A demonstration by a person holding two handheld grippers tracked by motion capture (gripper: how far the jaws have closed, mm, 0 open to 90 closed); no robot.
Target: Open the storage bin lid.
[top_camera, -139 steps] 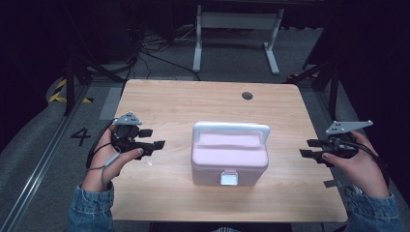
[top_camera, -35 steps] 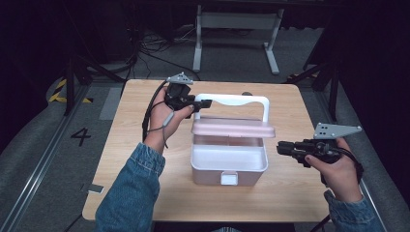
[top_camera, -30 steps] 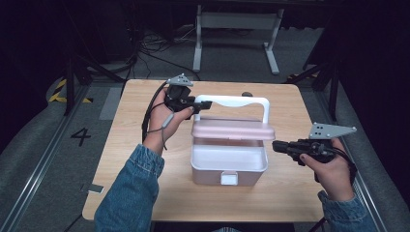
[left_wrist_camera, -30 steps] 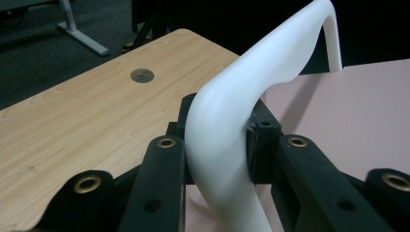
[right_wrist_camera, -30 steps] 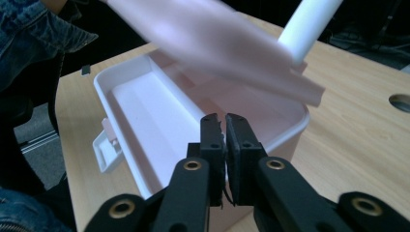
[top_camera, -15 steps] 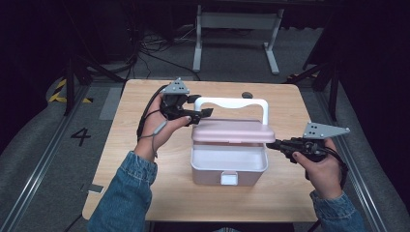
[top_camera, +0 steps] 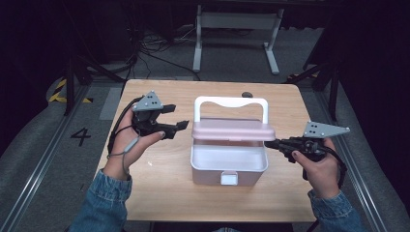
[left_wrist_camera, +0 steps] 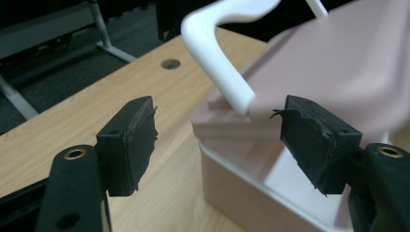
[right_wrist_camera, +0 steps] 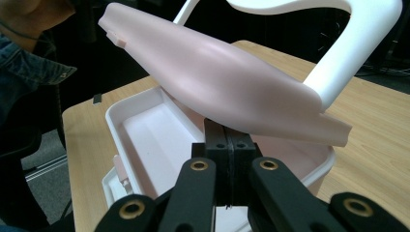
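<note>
A pink box stands mid-table with its pink lid lifted and tilted above it, white handle upright. My left gripper is open just left of the lid, touching nothing. In the left gripper view its pads frame the handle's corner and the lid. My right gripper is shut, its tips tucked under the lid's right edge. In the right gripper view the closed tips sit beneath the lid, over the open box's inside.
A small dark hole marks the table's far edge behind the box. A white metal stand and cables lie on the floor beyond. Bare wood runs along the table's near side.
My left gripper has come off the handle's left corner, opened, and drawn back to the left. The right gripper has slid left to the lid's edge. The lid sits lower.
</note>
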